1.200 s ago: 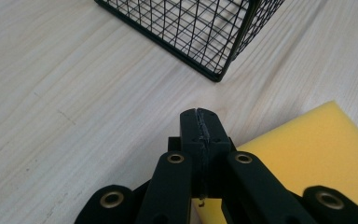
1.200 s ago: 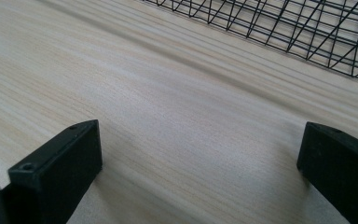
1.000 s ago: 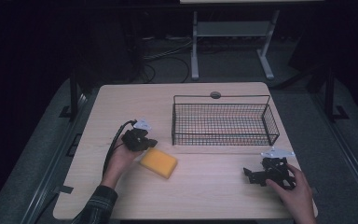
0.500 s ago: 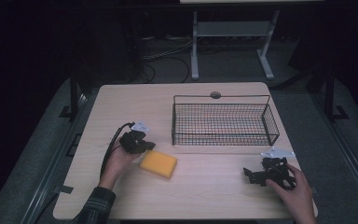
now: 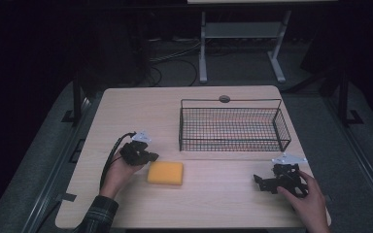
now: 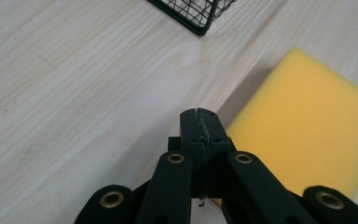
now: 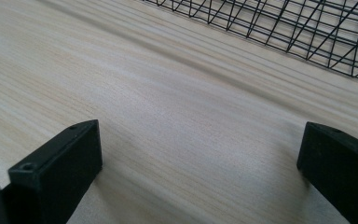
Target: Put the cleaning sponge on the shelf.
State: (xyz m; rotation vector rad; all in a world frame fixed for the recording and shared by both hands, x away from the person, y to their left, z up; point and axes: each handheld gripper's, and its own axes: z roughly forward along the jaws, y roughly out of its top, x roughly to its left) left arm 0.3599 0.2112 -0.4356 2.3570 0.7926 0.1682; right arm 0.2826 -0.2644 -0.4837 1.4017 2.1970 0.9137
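Note:
A yellow sponge [image 5: 165, 173] lies flat on the wooden table [image 5: 141, 107], near the front and left of centre. My left gripper [image 5: 151, 157] is shut with nothing between its jaws, its tip just left of the sponge's near-left corner. In the left gripper view the closed jaws [image 6: 200, 128] point past the sponge [image 6: 307, 135], which lies to their right. My right gripper [image 5: 258, 181] rests low at the table's front right, jaws wide open over bare wood [image 7: 200, 154]. A black wire basket [image 5: 233, 127] stands behind the sponge, empty.
The basket's corner [image 6: 200, 18] shows at the top of the left gripper view, and its wire side [image 7: 279, 28] crosses the top of the right gripper view. A round grommet [image 5: 224, 99] sits at the table's far edge. A stand's white legs [image 5: 243, 43] rise beyond the table.
The left gripper has shifted slightly toward the sponge's left edge. The right gripper has stayed where it was.

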